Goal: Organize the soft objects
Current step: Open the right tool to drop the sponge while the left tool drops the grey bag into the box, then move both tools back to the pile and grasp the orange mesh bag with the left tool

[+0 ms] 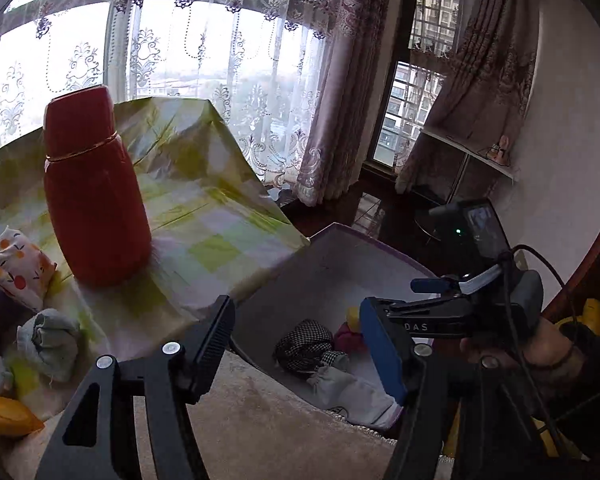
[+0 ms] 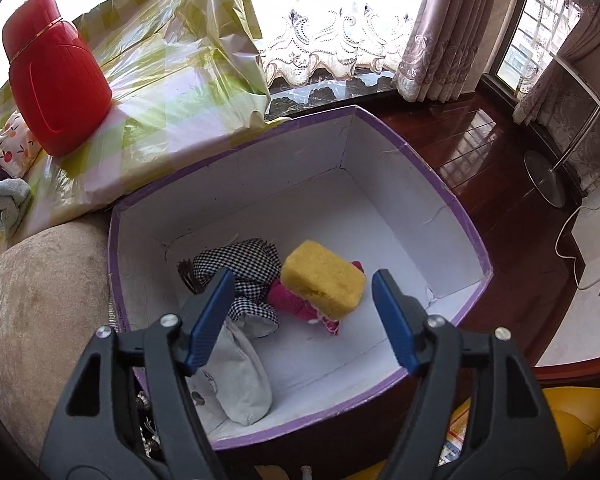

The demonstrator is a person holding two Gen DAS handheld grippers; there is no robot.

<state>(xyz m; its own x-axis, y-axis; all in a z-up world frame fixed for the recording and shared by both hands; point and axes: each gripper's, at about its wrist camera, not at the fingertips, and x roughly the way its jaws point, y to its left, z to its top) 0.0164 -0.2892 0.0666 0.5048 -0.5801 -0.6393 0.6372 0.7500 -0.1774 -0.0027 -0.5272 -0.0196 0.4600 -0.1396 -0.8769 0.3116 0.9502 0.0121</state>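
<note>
1. Checked cloth [image 1: 204, 216] lay left of the fingers, with pouches [image 1: 48, 340] waiting on it.
2. Left gripper [image 1: 300, 340] gaped wide, empty.
3. Right gripper [image 2: 304, 316] was spread wide above the box [image 2: 452, 196]; the sponge [image 2: 324, 278] sat just beyond its fingertips, seemingly just dropped.
4. Next: fetch a pouch.

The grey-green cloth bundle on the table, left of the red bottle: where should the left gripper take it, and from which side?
Probably across the bundle's plump middle, coming from above with the fingers either side. It lies slumped on the checked tablecloth, soft all over with no handle; its gathered lower end looks too loose. The left gripper is open.
</note>
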